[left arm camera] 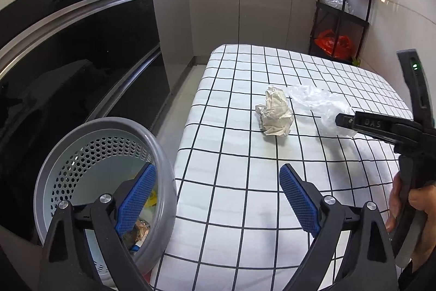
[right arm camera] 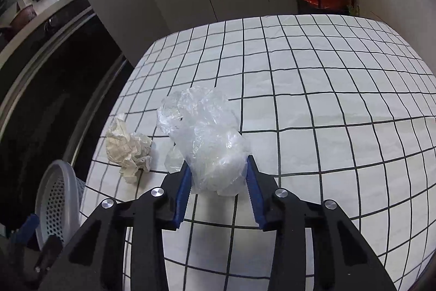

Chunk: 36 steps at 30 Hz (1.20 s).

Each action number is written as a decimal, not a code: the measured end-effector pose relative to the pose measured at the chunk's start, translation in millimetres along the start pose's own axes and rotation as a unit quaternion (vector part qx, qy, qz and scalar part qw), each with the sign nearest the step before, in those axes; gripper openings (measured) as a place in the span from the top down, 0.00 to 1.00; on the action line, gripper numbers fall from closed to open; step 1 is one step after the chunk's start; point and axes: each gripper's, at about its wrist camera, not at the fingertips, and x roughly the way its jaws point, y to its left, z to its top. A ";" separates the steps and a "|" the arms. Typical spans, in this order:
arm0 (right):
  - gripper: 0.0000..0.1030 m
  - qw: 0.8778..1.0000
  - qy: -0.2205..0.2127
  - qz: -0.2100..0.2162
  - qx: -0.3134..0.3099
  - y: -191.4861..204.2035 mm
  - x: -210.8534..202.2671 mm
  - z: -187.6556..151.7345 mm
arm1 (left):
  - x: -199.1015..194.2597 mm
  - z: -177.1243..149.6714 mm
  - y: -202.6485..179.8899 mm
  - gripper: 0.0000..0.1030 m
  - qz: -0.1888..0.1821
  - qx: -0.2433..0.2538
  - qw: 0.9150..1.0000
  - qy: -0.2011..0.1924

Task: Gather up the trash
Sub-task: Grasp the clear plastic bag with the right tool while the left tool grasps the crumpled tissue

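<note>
Item one, nearest you: your left gripper (left arm camera: 218,198), blue pads spread wide with nothing between them, one finger over the basket, the other over the table. Item two: grey perforated waste basket (left arm camera: 160,154), standing just beside the table's left edge, scraps already inside. Item three: your right gripper (right arm camera: 218,182), pads pinching a crumpled clear plastic bag (right arm camera: 207,135) that sits on the table (right arm camera: 340,127), whose cloth is white with a black grid. Item four: crumpled paper ball (left arm camera: 275,113), lying on the table just left of the bag, apart from both grippers. Item five, beyond the table's far corner: black shelf rack (left arm camera: 343,15) holding an orange bag (left arm camera: 332,42).
</note>
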 end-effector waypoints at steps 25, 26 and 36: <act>0.64 0.993 -0.065 0.047 0.082 -65.1 -62.8 26.8 | 97.3 48.8 -90.7 0.13 -0.007 0.028 0.999 0.040; 0.64 0.993 -0.066 0.048 0.080 -64.5 -64.0 26.8 | 99.9 49.9 -91.7 0.13 -0.002 0.027 0.999 0.041; 0.64 0.993 -0.069 0.061 0.073 -61.9 -74.5 24.1 | 116.5 47.5 -95.1 0.43 0.013 0.028 0.998 0.058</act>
